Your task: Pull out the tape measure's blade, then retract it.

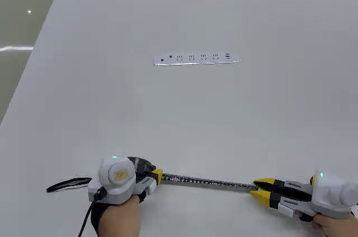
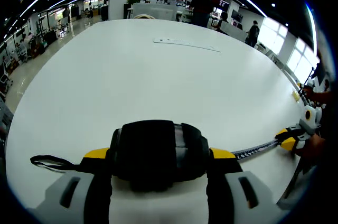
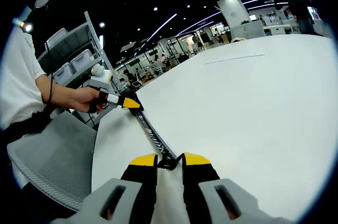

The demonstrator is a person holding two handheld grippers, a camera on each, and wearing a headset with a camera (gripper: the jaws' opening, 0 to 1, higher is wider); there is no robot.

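Black tape measure case (image 2: pixel 158 150) clamped in left gripper (image 1: pixel 152 178); right gripper (image 3: pixel 170 161) nips the blade (image 1: pixel 207 181), markings illegible.

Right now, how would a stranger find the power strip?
Start at the white table. Past the stretched tape at its near edge, the power strip lies alone mid-table. It is the flat white bar with a row of sockets.

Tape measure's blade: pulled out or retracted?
Out: dark marked blade spans from black rounded case in left gripper to right gripper.
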